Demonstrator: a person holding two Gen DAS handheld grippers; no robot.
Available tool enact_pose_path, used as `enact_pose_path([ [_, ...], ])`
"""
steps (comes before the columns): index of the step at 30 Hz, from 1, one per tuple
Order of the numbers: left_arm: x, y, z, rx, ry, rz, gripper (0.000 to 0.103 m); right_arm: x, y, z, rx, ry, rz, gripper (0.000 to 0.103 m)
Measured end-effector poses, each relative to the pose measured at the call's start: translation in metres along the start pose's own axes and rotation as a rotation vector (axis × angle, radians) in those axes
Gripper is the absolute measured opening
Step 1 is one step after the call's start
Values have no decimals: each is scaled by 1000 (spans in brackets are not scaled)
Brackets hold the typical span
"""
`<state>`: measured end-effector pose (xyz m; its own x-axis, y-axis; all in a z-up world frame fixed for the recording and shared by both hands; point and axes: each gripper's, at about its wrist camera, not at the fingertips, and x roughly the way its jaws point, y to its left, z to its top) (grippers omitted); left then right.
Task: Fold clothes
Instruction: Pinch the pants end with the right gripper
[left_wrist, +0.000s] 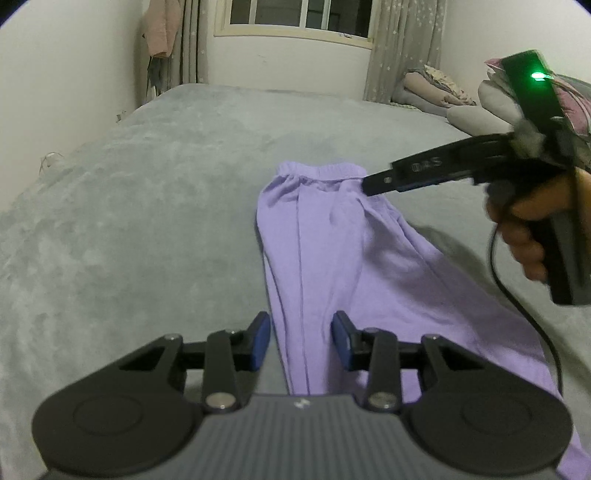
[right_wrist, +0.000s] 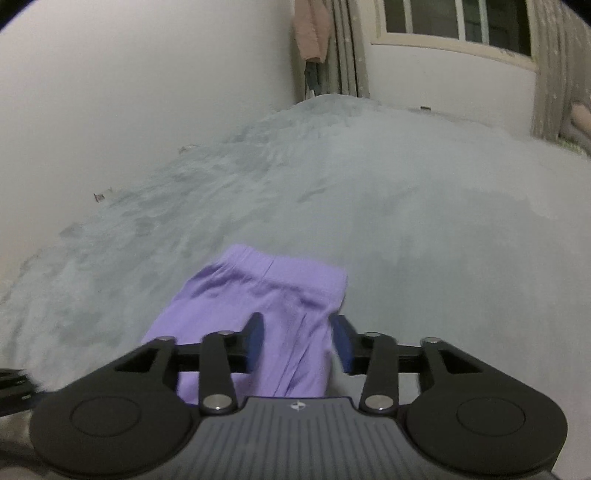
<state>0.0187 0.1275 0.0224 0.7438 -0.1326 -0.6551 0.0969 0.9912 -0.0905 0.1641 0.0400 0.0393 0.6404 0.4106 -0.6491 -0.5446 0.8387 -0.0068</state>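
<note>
Light purple trousers (left_wrist: 332, 251) lie flat on the grey bed cover (left_wrist: 147, 206), waistband (left_wrist: 321, 170) at the far end and legs running toward the camera. My left gripper (left_wrist: 301, 339) stands open low over one trouser leg, the cloth showing between its blue pads (left_wrist: 260, 341). A hand holds my right gripper (left_wrist: 369, 184), whose tip is at the right corner of the waistband. In the right wrist view the right gripper (right_wrist: 298, 338) is open, straddling the right edge of the trousers (right_wrist: 266, 295) just behind the waistband (right_wrist: 284, 260).
A white wall (right_wrist: 129, 92) runs along the bed's left side. Folded bedding and pillows (left_wrist: 439, 88) are piled at the far right corner. A pink garment (left_wrist: 160, 29) hangs beside the curtain. A black cable (left_wrist: 524, 306) trails from the right gripper over the trousers.
</note>
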Motion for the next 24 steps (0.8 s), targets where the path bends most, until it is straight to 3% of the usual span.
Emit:
enact_pose_path([
  [2, 0, 2, 1, -10, -3, 1, 36, 15, -2, 11, -21, 8, -14, 48],
  [3, 0, 3, 1, -15, -5, 2, 36, 23, -3, 17, -31, 11, -21, 41],
  [4, 0, 4, 1, -20, -7, 3, 36, 31, -4, 22, -41, 15, -27, 13],
  [5, 0, 5, 1, -25, -8, 3, 36, 33, -3, 24, -45, 13, -31, 3],
  [8, 0, 8, 2, -38, -12, 8, 35, 20, 6, 18, -85, -37, -36, 4],
  [12, 1, 9, 2, -47, -14, 15, 35, -7, 20, 6, -149, -93, 47, 4],
  [15, 1, 9, 2, -45, -18, 19, 35, -17, 29, -2, -208, -106, 44, 4],
  [19, 1, 8, 1, -43, -21, 23, 35, -10, 16, 3, -156, -108, -98, 8],
  [23, 1, 8, 1, -35, -22, 25, 36, 5, -21, 19, 15, -56, -29, 12],
  [24, 1, 8, 1, -35, -21, 24, 36, 8, -29, 22, 62, -44, -2, 18],
])
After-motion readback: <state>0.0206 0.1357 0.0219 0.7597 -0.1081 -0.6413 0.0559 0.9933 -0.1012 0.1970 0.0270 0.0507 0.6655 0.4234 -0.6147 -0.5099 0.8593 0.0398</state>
